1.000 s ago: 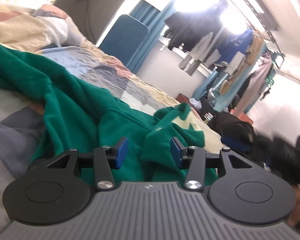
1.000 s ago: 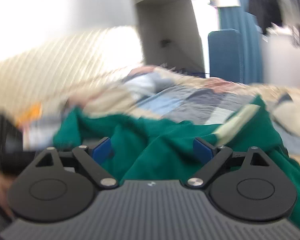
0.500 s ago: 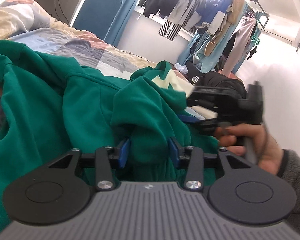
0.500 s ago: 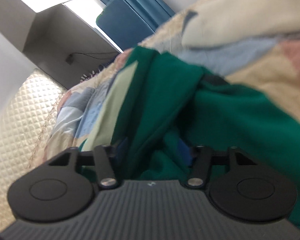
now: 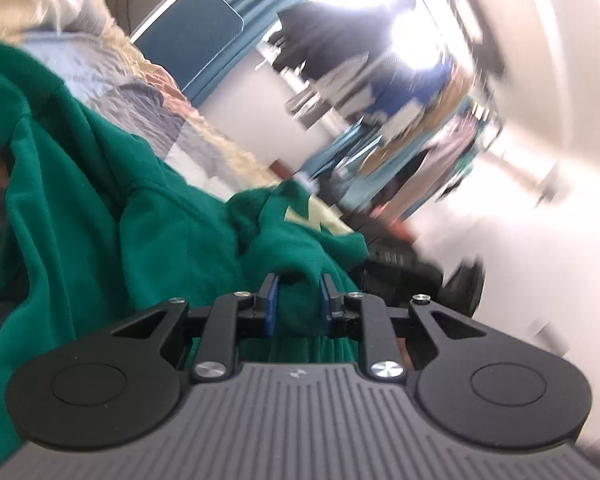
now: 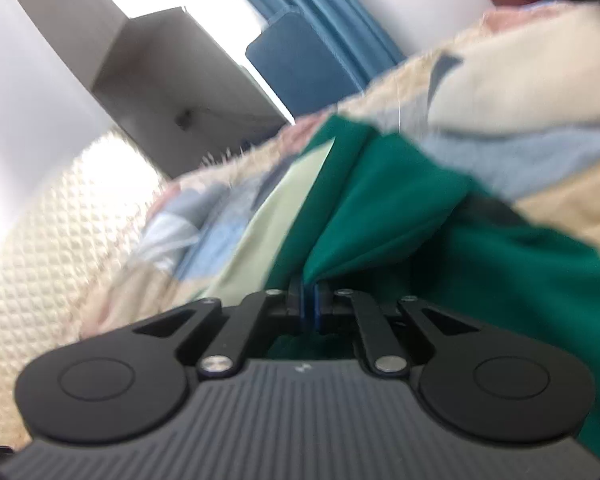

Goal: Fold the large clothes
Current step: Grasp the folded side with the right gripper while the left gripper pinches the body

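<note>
Green sweatshirt (image 5: 80,216) lies rumpled across a patchwork quilt (image 5: 140,96) on the bed, a pale lining patch (image 6: 268,220) showing at one fold. The left gripper (image 5: 298,300) has a bunched ridge of the green cloth between its blue pads (image 5: 270,300), and its jaws are closing on it. The right gripper (image 6: 310,304) is clenched tight on a thin edge of the same garment. A blue padded chair (image 5: 192,28) stands past the bed, beside teal curtains (image 6: 332,28); blurred clothes hang on a rack (image 5: 400,92) beyond. A quilted headboard (image 6: 48,220) rises at the left in the right wrist view.
</note>
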A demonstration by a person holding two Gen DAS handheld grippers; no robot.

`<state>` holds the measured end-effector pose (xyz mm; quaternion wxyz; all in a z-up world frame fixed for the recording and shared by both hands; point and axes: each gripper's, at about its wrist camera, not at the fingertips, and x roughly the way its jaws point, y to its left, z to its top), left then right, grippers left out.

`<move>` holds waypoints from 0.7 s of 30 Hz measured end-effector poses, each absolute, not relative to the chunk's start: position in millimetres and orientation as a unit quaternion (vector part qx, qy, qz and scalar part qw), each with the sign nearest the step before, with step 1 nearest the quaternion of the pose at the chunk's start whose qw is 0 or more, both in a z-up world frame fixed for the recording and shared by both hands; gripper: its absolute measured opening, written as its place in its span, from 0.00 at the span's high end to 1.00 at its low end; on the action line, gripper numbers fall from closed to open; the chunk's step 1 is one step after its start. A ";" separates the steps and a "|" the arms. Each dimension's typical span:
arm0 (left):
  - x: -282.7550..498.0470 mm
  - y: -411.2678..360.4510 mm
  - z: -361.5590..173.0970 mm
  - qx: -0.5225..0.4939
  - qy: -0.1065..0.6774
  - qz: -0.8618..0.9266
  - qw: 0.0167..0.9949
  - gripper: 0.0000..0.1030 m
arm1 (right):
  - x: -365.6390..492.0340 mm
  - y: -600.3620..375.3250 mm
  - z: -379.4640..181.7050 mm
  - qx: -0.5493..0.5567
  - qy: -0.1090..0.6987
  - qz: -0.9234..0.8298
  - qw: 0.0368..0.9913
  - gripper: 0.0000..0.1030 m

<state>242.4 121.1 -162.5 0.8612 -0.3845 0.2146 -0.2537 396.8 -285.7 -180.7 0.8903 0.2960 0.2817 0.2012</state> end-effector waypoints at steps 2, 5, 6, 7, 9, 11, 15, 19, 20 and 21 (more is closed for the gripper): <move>241.0 133.7 -164.8 -0.424 0.206 -0.264 0.841 0.78 | 389.1 -297.0 -171.3 0.311 0.269 0.196 0.890 0.93; 242.1 141.0 -169.7 -0.452 0.211 -0.257 0.828 0.78 | 372.9 -310.9 -157.3 0.304 0.261 0.188 0.897 0.93; 245.5 141.3 -171.6 -0.455 0.222 -0.247 0.826 0.80 | 368.0 -311.8 -155.4 0.291 0.262 0.181 0.902 0.93; 249.7 141.4 -175.0 -0.451 0.240 -0.235 0.827 0.83 | 364.9 -312.8 -155.2 0.278 0.267 0.172 0.906 0.93; 258.7 138.8 -183.4 -0.432 0.285 -0.197 0.833 0.95 | 362.8 -311.5 -161.5 0.248 0.293 0.143 0.912 0.93; 267.0 136.4 -192.2 -0.411 0.321 -0.158 0.839 0.95 | 365.2 -311.5 -174.5 0.228 0.323 0.116 0.911 0.93; 277.6 131.2 -196.2 -0.370 0.340 -0.121 0.856 0.95 | 373.8 -304.4 -194.2 0.196 0.350 0.094 0.911 0.93; 270.5 124.1 -186.4 -0.337 0.324 -0.126 0.875 0.95 | 378.3 -309.7 -199.1 0.240 0.360 0.107 0.895 0.93; 265.6 121.8 -181.8 -0.329 0.318 -0.131 0.879 0.95 | 376.8 -312.0 -196.4 0.246 0.357 0.108 0.894 0.93; 259.6 118.2 -174.4 -0.317 0.310 -0.137 0.886 0.95 | 374.8 -313.9 -193.0 0.251 0.354 0.111 0.894 0.93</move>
